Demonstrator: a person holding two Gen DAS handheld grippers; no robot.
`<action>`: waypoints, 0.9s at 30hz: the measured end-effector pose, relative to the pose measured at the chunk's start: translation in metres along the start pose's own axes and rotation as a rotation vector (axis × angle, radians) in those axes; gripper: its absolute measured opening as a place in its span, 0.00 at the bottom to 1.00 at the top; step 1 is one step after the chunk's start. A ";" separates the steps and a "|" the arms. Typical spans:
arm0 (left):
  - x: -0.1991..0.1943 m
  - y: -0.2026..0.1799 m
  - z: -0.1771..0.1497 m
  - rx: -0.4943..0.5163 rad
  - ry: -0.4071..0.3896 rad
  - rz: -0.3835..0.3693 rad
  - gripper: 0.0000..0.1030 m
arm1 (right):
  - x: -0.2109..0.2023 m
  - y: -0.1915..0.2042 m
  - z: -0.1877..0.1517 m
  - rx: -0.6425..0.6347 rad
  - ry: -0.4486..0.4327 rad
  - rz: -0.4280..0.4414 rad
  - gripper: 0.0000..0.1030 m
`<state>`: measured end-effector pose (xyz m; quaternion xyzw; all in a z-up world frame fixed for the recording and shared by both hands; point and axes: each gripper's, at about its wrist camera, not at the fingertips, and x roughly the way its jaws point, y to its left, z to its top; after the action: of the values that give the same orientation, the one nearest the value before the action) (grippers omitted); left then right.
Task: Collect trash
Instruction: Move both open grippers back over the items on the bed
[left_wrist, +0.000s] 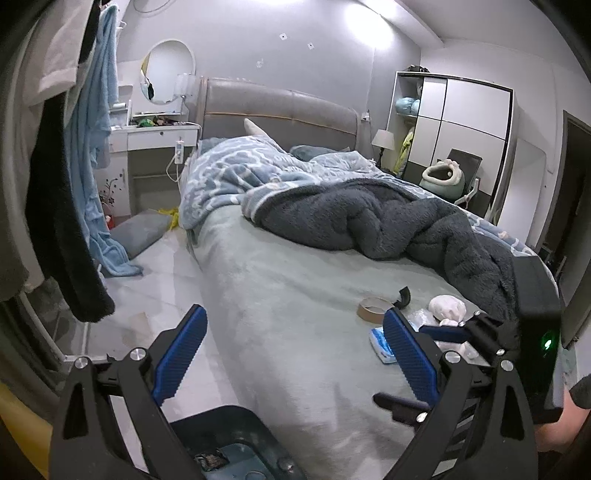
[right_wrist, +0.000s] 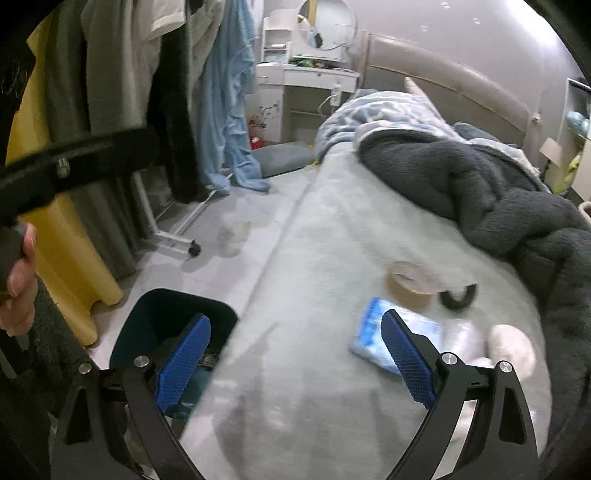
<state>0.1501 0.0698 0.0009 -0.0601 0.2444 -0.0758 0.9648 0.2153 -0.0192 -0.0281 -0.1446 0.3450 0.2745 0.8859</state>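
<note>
The right gripper (right_wrist: 295, 354) hangs wide open and empty above the bed (right_wrist: 314, 258) edge. The left gripper (left_wrist: 291, 350) is equally spread, holding nothing. A blue packet (right_wrist: 373, 332), tape roll (right_wrist: 406, 282) and crumpled tissue (right_wrist: 511, 341) lie on the sheet; the dark bin (right_wrist: 147, 314) stands on the floor beside the bed.

My left wrist camera sits low at the foot corner of the bed (left_wrist: 288, 295), facing along the mattress toward the headboard (left_wrist: 280, 110), angled slightly down. My right wrist camera looks from the same end, pitched more steeply, close above the sheet. Both views share the bin (right_wrist: 173, 325), the tape roll (left_wrist: 373, 308), the blue packet (right_wrist: 373, 339) and the dark blanket (left_wrist: 388, 218).
</note>
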 end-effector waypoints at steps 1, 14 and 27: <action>0.002 -0.003 0.000 0.001 0.003 -0.002 0.95 | -0.002 -0.004 -0.001 0.002 -0.003 -0.009 0.92; 0.042 -0.040 -0.010 0.013 0.084 -0.045 0.95 | -0.031 -0.080 -0.021 0.042 -0.019 -0.125 0.93; 0.084 -0.075 -0.026 0.030 0.175 -0.059 0.95 | -0.030 -0.131 -0.061 0.092 0.052 -0.170 0.94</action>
<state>0.2020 -0.0201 -0.0493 -0.0460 0.3248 -0.1128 0.9379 0.2410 -0.1635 -0.0424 -0.1395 0.3664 0.1784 0.9025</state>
